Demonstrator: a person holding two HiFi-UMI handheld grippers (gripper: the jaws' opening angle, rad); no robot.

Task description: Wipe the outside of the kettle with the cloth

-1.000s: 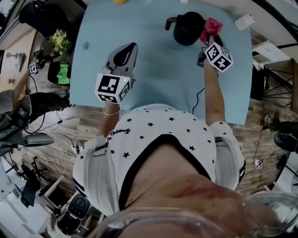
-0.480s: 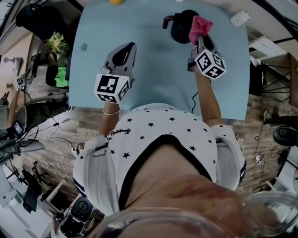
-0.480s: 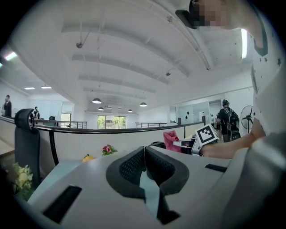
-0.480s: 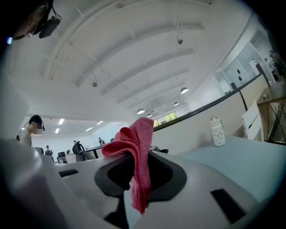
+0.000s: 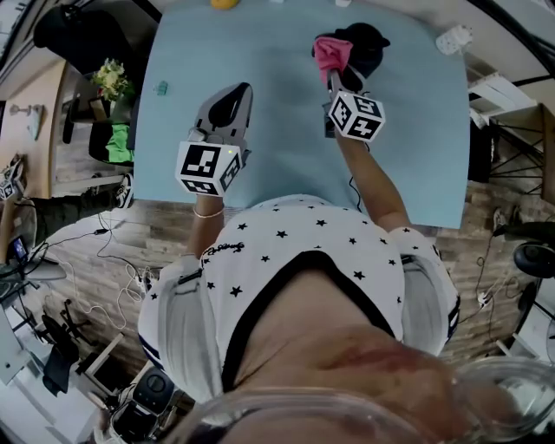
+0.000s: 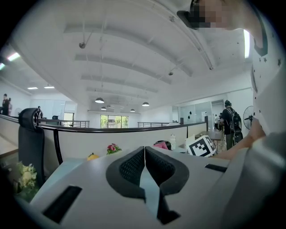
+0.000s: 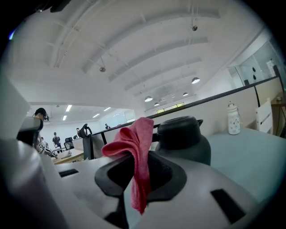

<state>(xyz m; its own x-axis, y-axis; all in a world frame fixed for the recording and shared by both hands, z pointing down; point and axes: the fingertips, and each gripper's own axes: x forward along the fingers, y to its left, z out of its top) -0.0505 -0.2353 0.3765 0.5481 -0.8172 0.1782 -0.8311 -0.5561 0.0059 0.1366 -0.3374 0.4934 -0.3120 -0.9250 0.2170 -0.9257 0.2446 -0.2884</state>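
A black kettle (image 5: 368, 45) stands at the far side of the light blue table (image 5: 277, 121); in the right gripper view the kettle (image 7: 183, 138) rises just behind the jaws. My right gripper (image 5: 333, 71) is shut on a pink cloth (image 5: 330, 54), which sits against the kettle's left side. The cloth (image 7: 136, 156) hangs pinched between the jaws of the right gripper (image 7: 138, 179). My left gripper (image 5: 229, 106) hovers over the table's near left, apart from the kettle, its jaws closed with nothing between them (image 6: 144, 172).
A yellow object (image 5: 224, 3) lies at the table's far edge and a small green item (image 5: 159, 85) near its left edge. A white power strip (image 5: 456, 38) sits at the far right corner. Flowers (image 5: 109, 76) and chairs stand left of the table.
My right gripper has carried the pink cloth leftward across the kettle, from its right side to its left. The left gripper has stayed put.
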